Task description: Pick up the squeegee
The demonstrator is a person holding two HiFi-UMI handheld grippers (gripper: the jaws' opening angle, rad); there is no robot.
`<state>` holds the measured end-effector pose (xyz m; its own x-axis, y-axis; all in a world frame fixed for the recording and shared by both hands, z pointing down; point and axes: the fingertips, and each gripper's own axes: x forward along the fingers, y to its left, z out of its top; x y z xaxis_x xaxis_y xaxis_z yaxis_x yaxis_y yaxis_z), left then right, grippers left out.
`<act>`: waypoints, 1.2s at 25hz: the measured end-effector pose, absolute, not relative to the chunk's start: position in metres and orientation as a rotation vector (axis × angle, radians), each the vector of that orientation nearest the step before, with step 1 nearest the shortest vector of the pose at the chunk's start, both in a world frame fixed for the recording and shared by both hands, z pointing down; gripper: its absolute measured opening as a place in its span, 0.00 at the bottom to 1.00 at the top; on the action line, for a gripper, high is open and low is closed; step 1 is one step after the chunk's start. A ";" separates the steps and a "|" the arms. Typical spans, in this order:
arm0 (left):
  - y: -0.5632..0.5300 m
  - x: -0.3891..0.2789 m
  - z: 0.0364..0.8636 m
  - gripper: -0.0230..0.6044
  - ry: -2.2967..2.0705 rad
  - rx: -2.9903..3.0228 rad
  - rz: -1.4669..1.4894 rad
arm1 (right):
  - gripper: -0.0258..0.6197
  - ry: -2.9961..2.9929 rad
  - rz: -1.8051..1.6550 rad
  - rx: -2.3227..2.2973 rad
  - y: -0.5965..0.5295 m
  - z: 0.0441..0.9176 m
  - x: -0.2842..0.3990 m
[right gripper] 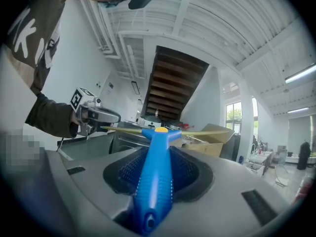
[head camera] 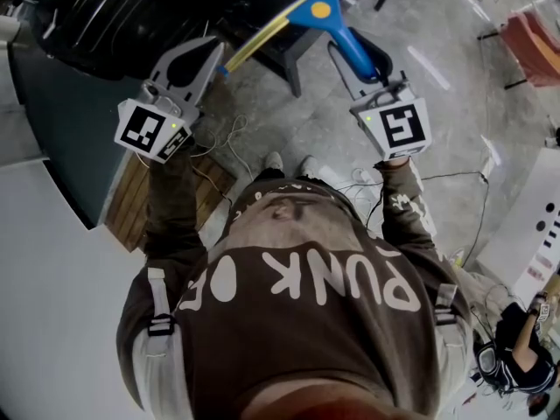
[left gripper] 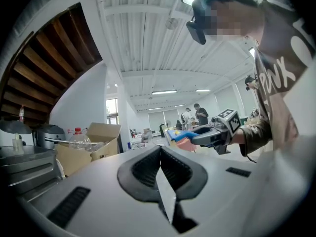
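Note:
The squeegee [head camera: 317, 11] has a blue ribbed handle, a yellow dot on its head and a long yellowish blade. My right gripper [head camera: 347, 53] is shut on the handle [right gripper: 154, 177], which runs out between the jaws and holds the blade crosswise in the air. The left gripper [head camera: 210, 51] hovers by the blade's left end; whether it touches, I cannot tell. In the left gripper view its jaws [left gripper: 159, 154] meet with nothing between them. That view also shows the right gripper [left gripper: 213, 132] with the squeegee [left gripper: 183, 131] off to the right.
A dark stainless appliance [head camera: 105, 16] stands at the upper left, with a wooden pallet [head camera: 131, 204] and loose cables [head camera: 219, 151] on the floor below. Cardboard boxes [left gripper: 96, 144] lie to the left. There is a red chair [head camera: 535, 42] far right and another person [head camera: 516, 353] at the lower right.

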<state>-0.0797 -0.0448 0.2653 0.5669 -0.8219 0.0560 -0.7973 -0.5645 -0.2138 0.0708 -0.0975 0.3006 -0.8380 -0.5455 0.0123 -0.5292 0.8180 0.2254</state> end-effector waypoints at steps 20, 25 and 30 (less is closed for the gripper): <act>-0.042 -0.131 0.263 0.04 1.300 -2.659 -0.188 | 0.27 -2.956 -0.382 0.849 -0.065 0.289 0.021; -0.042 -0.133 0.263 0.04 1.299 -2.663 -0.188 | 0.27 -2.959 -0.362 0.845 -0.064 0.291 0.019; -0.041 -0.132 0.262 0.04 1.296 -2.666 -0.188 | 0.27 -2.954 -0.382 0.839 -0.065 0.290 0.018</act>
<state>-0.1321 -0.0410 0.2624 0.6144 -0.7881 0.0383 -0.7666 -0.6077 -0.2075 0.0181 -0.0646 0.2904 -0.8520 -0.5231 -0.0218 -0.5115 0.8226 0.2482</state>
